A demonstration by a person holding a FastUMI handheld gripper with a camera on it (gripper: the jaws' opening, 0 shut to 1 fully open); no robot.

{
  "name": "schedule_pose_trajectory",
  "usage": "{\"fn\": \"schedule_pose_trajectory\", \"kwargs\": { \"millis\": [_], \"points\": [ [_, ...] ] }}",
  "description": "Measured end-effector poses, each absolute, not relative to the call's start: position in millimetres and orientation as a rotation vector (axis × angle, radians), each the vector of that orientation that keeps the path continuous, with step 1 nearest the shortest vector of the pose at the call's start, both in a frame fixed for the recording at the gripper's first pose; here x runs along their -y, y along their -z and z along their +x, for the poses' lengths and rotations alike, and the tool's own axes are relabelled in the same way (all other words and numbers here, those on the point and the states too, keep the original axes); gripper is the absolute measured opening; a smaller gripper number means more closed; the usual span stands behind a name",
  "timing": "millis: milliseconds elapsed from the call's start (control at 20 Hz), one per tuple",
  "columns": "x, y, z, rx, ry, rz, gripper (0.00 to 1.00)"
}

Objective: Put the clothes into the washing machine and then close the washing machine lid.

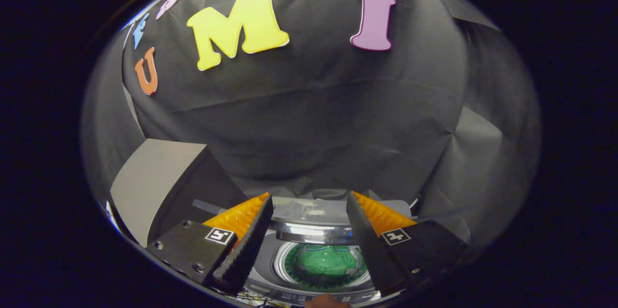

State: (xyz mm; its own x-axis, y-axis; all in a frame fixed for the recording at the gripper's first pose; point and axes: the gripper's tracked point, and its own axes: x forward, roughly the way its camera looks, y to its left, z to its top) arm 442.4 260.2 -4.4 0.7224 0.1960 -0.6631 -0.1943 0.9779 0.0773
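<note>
While the green clothes [322, 262] lie inside the round drum of the washing machine [289, 276], they show through its opening, directly between the two fingers. The gripper [309, 204] is spread wide and holds nothing; its fingers stand apart above the machine's top. Beyond the opening lies a shiny raised lid edge [311, 231]. A grey box [154, 182] stands beside the machine, and black cloth wall [314, 119] rises behind everything.
</note>
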Motion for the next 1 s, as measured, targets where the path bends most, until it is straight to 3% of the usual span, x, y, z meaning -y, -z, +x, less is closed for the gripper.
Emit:
{"fn": "schedule_pose_trajectory", "kwargs": {
  "millis": [1000],
  "points": [
    [-245.4, 87.1, 293.9, -0.936, -0.139, -0.032, 0.96]
  ]
}}
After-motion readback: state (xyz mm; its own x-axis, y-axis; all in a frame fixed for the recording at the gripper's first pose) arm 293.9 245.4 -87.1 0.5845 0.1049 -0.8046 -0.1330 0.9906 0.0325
